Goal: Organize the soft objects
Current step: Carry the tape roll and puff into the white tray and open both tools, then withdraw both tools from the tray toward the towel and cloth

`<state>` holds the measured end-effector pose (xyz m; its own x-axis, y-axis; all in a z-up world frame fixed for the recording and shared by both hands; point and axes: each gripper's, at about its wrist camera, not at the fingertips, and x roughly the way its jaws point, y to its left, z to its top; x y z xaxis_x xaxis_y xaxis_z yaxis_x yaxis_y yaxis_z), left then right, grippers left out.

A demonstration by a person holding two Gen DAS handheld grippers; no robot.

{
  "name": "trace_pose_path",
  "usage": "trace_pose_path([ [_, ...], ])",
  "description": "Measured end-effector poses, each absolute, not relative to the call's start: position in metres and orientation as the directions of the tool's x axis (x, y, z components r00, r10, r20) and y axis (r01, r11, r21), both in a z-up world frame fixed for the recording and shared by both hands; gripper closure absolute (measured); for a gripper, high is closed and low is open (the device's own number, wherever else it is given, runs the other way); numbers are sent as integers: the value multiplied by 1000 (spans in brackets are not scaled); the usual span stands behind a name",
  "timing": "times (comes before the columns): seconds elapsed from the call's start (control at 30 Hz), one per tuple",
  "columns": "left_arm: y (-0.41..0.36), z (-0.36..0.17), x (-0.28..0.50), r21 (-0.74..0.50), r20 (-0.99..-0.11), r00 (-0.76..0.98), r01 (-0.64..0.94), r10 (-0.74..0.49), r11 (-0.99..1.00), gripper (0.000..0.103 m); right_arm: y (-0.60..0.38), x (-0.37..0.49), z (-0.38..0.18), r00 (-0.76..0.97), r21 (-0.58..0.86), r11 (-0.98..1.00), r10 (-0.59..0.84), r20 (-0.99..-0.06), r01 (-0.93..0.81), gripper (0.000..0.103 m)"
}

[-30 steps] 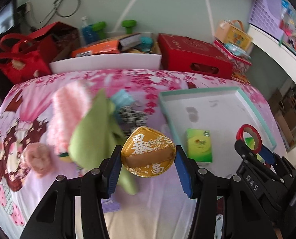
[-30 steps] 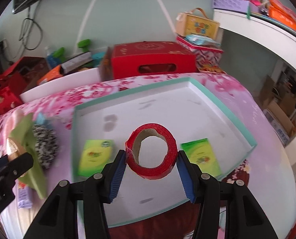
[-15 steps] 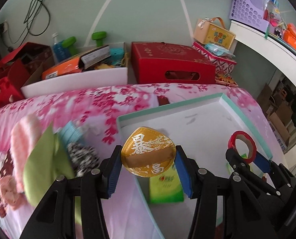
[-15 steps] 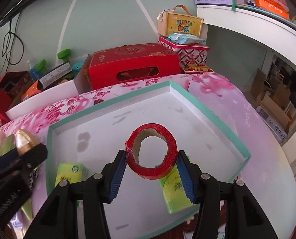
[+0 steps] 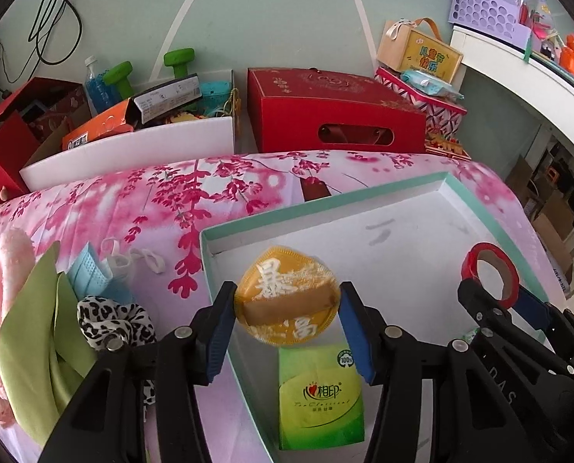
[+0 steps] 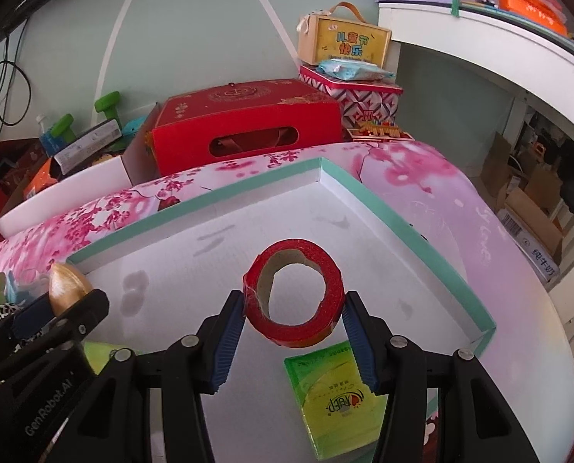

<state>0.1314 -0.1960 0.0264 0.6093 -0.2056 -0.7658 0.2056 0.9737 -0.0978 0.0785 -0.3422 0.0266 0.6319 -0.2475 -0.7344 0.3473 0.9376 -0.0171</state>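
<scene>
My left gripper (image 5: 287,291) hangs over the near left corner of a white tray with a teal rim (image 5: 325,208). Its jaws are opening, and a gold foil disc (image 5: 287,297) sits tilted and loose between the blue pads. My right gripper (image 6: 294,301) is shut on a red tape roll (image 6: 298,332) above the tray's middle. Two green tissue packs (image 5: 319,397) (image 6: 337,393) lie in the tray. On the floral sheet to the left lie a pink towel (image 5: 5,270), a green cloth (image 5: 28,347), a blue face mask (image 5: 90,277) and a leopard scrunchie (image 5: 109,320).
Behind the bed stand a red gift box (image 5: 333,115) and a white bin (image 5: 132,146) full of clutter. A white shelf (image 6: 499,58) curves along the right. The bed drops off to the floor past the tray's right rim (image 6: 422,247).
Both grippers moved right, from over the soft things to above the tray. The left jaws widened slightly and the gold disc tilted between them. The tape roll stayed gripped.
</scene>
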Motion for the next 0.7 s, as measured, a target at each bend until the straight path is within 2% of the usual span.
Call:
trace_pose_path([
  [0.07, -195, 28, 131, -101, -768, 606, 205, -208, 973, 32, -344, 77, 28, 632, -19, 936, -253, -733, 352, 47],
  [0.23, -194, 34, 127, -101, -764, 610, 209, -210, 973, 32, -345, 77, 27, 622, -28, 933, -262, -738, 359, 42],
  [0.33, -189, 34, 129, -98, -774, 603, 190, -195, 977, 31, -345, 77, 28, 618, -39, 933, -267, -740, 357, 31],
  [0.4, -185, 33, 130, -92, -783, 596, 171, -177, 981, 18, -345, 77, 29, 615, -43, 934, -267, -742, 354, 18],
  [0.47, -181, 34, 131, -79, -786, 599, 149, -154, 986, 16, -345, 76, 30, 615, -45, 934, -268, -742, 353, 14],
  [0.63, -173, 35, 132, -61, -794, 596, 114, -118, 992, 15, -345, 76, 29, 607, -34, 936, -255, -753, 351, 13],
  [0.7, -172, 35, 132, -56, -799, 591, 108, -110, 993, 15, -345, 77, 28, 601, -37, 935, -257, -757, 352, 4],
])
